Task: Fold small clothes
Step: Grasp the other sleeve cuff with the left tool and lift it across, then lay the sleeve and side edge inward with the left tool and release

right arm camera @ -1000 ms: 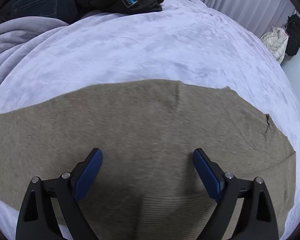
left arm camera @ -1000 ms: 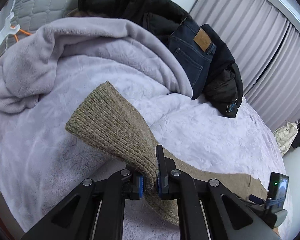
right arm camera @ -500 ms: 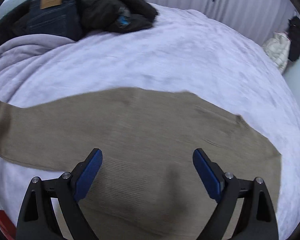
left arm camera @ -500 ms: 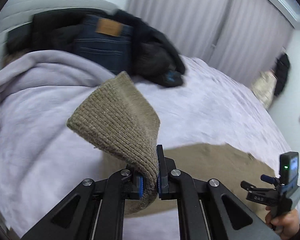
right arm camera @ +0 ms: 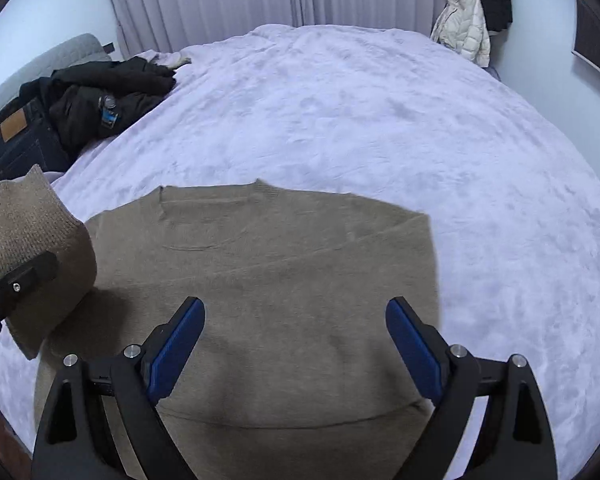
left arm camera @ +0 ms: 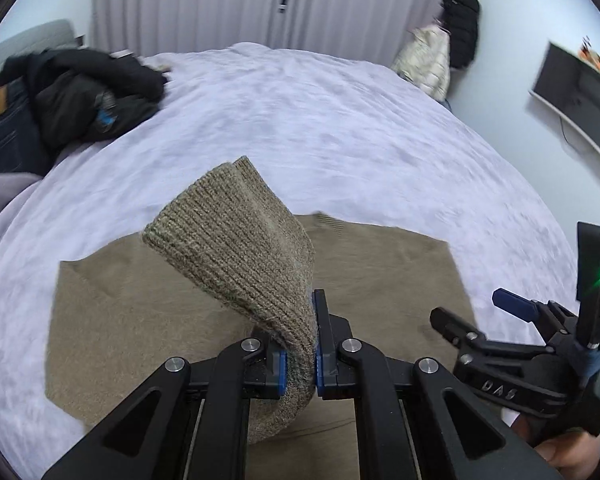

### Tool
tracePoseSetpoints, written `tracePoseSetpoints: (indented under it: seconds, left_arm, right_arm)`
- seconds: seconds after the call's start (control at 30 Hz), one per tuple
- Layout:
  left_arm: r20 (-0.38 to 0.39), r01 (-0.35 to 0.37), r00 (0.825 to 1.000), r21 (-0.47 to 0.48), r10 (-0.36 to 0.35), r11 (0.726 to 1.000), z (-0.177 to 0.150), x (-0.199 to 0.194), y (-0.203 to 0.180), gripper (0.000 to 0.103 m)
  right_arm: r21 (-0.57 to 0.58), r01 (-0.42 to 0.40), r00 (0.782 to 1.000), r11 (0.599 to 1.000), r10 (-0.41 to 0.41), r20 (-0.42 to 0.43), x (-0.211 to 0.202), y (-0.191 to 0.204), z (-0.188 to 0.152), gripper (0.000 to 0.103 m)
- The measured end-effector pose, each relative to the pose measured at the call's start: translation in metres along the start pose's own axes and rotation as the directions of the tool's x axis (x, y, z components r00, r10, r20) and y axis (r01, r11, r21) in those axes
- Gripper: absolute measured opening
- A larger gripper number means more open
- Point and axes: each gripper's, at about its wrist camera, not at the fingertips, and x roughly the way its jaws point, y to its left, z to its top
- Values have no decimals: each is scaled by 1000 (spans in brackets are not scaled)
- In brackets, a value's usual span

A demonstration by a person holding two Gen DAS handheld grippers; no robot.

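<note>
A tan knit sweater (right arm camera: 284, 264) lies flat on the lilac bed cover, neckline away from me. Its ribbed sleeve cuff (left arm camera: 240, 248) stands up, pinched in my left gripper (left arm camera: 300, 364), which is shut on it above the sweater body (left arm camera: 140, 320). The same lifted cuff (right arm camera: 24, 224) shows at the left edge of the right wrist view. My right gripper (right arm camera: 296, 352) hovers open over the lower body of the sweater with nothing between its blue pads (right arm camera: 176, 344). It also appears in the left wrist view at the right, right gripper (left arm camera: 500, 320), held by a hand.
A pile of dark jackets (right arm camera: 108, 92) and jeans (right arm camera: 16, 140) lies at the far left of the bed (right arm camera: 380, 120). Curtains hang behind. A white jacket (right arm camera: 464, 28) and a black one hang at the right wall, near a wall screen (left arm camera: 576, 96).
My left gripper has swung the sleeve cuff rightward, over the sweater body, and rolled. The right gripper has pulled back and risen, staying open, so more of the sweater shows.
</note>
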Motion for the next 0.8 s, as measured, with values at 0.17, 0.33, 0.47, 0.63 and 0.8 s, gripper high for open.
tracePoseSetpoints:
  seconds: [0.17,0.33,0.47,0.63,0.8]
  left_arm:
    - [-39,-15,999,85,18,996,2,44,-61,10]
    - [-150,9,989,104,7,995,-19,90,-76,30]
    - [-105,-37,993,102,48,994,-25,81,-71,101]
    - [-64,75,995,71,-70,995,-9,42,-45,101]
    - [-2,46,999,-29,-47,999,-10,11,21,101]
  right_arm:
    - [50,48,999,998,-47,-28,8,-57,-18,94]
    - [116,0,999,993,3,-33,13,-87,-43,94]
    - [145,-30,999,989,33,-17,10,-98,-55,94]
    - [176,-87,996,981,85,18,0,-103,-62,94]
    - [133,-218,975,967,212,60,-14,-84,-55,94]
